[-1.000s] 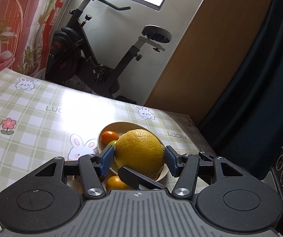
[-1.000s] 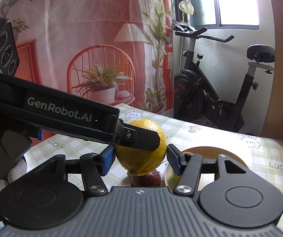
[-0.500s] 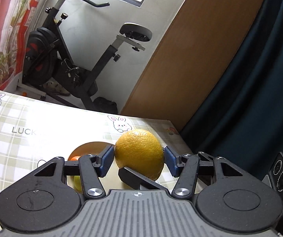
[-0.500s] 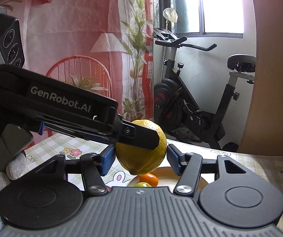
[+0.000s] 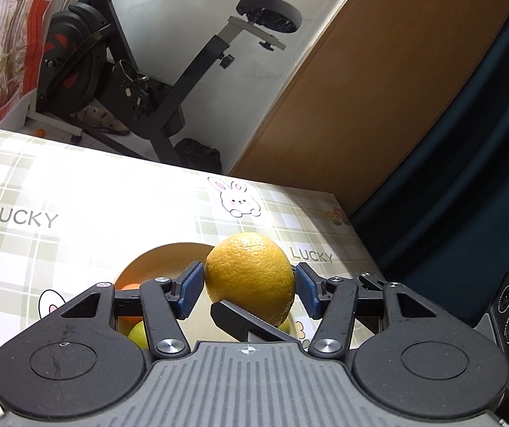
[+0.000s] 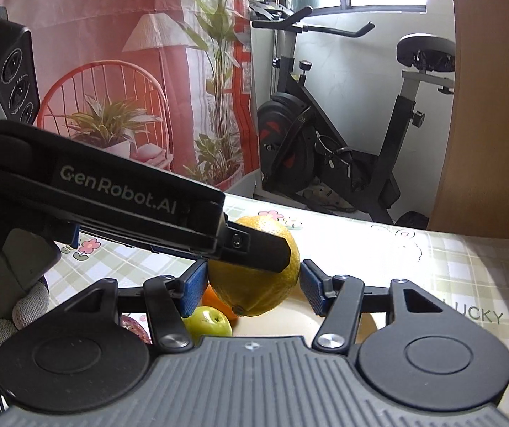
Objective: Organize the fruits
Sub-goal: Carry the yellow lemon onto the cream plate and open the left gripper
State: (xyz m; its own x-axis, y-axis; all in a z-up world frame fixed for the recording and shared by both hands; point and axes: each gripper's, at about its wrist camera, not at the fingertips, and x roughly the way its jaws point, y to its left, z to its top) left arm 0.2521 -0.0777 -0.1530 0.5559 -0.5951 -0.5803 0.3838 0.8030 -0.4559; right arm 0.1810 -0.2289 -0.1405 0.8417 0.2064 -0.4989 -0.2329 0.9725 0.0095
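Since the earlier frame both grippers have swung the big orange (image 5: 250,277) over the bowl (image 5: 169,252) — left gripper (image 5: 250,290) and right gripper (image 6: 253,286) each pinch it crosswise, directly above the bowl's green apple (image 6: 207,324); release is straight down.

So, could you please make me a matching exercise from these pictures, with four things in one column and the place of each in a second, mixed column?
Things:
1. large yellow citrus
2. green apple
3. exercise bike
4. bowl

Places:
A. standing beyond the far edge of the table
B. held up between the pads of the left gripper
C. resting on the table
D. lying inside the bowl

Pairs: 1-B, 2-D, 3-A, 4-C
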